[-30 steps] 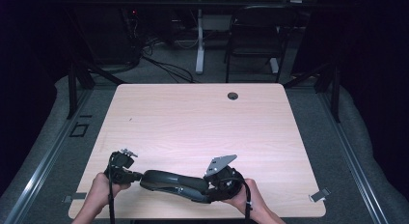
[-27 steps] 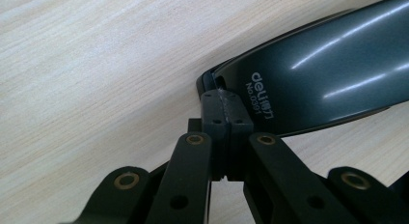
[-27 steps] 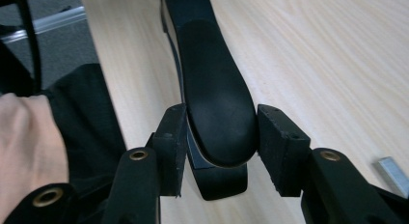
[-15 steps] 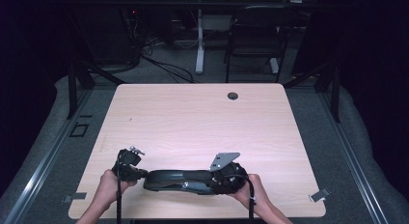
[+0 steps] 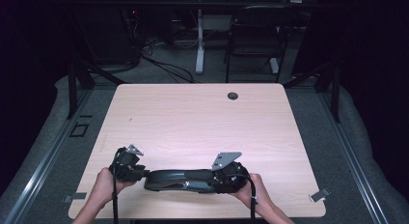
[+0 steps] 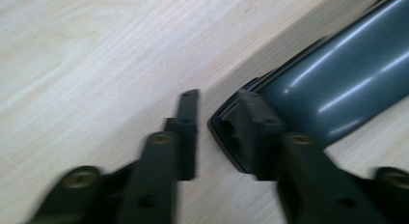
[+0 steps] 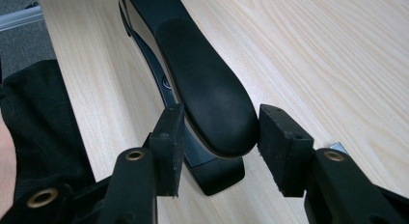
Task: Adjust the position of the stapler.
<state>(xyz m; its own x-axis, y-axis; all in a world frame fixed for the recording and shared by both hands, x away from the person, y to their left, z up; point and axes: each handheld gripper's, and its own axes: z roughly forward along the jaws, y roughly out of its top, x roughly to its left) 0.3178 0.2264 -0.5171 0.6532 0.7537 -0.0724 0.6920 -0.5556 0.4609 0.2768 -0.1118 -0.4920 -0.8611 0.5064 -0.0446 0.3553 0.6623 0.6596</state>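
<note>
A long dark armrest pad [image 5: 178,178] lies flat along the front edge of the pale wooden table [image 5: 202,122]. At its left end, my left gripper [image 5: 140,172] has just been opening its jaws. In the left gripper view, bare table shows in the gap of the left gripper [image 6: 217,122], and its right jaw overlaps the tip of the blue-grey armrest [image 6: 337,74]. At the other end, my right gripper [image 5: 214,179] is closed on the armrest. In the right gripper view, the right gripper [image 7: 222,137] has its pads against both sides of the rounded padded end [image 7: 207,89].
A round cable hole [image 5: 233,95] sits near the table's far edge. A dark chair [image 5: 253,35] and a white desk leg [image 5: 199,40] stand beyond the table. The person's hands come in over the front edge.
The armrest was slanted a second ago and now lies level along the front edge. The left gripper's jaws have opened at its left end.
</note>
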